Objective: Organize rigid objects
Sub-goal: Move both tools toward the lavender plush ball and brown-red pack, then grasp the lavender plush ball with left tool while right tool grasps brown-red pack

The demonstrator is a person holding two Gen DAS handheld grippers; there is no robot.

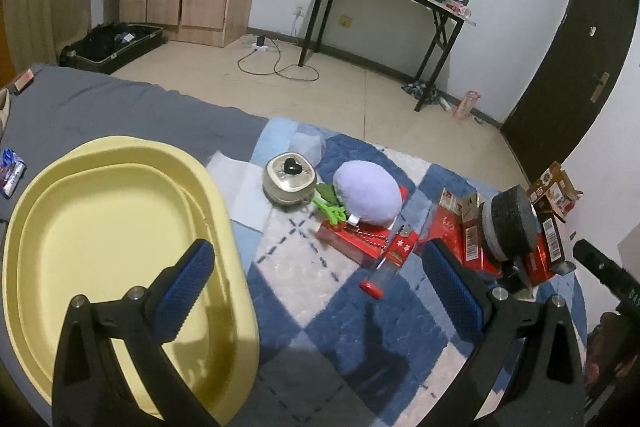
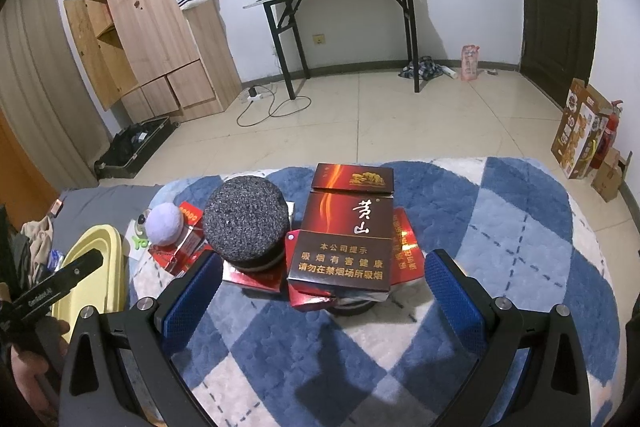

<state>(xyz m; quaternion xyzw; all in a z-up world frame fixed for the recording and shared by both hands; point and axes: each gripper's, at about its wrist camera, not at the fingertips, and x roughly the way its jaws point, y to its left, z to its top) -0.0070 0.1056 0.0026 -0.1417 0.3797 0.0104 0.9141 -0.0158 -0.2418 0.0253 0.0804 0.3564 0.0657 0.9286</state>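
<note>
Both sets of jaws are spread wide with nothing between them right now. My left gripper (image 1: 316,281) hangs half over the yellow tray (image 1: 120,227) and half over the blanket (image 1: 320,327); my right gripper (image 2: 320,297) hovers just short of the pile of boxes.

Progress-wise, I'd say I'm basically at the start. The tray is bare, smooth plastic, oval, with a raised rim, looks like two nested. Everything that presumably goes in it is still out on the blanket, which is fuzzy fleece in a blue and white diamond check, spread over a grey bed.

Closest to my right jaws is the dark brown cigarette box (image 2: 344,231), glossy cardboard with gold lettering, lying on top of other red boxes (image 2: 404,247). Touching it on the left is a round black sponge puck (image 2: 246,223), coarse and speckled on top, also perched on a box.

In the left view, a clear tube with a red cap (image 1: 380,273) lies near the middle, then a flat red box (image 1: 352,243) with a lavender plush egg (image 1: 368,193) and a bead chain on it. Beside that sits a rounded metal tin (image 1: 290,179) with a dark heart on its lid, next to something bright green (image 1: 330,205).

The plush is soft, so I reckon it stays put.
</note>
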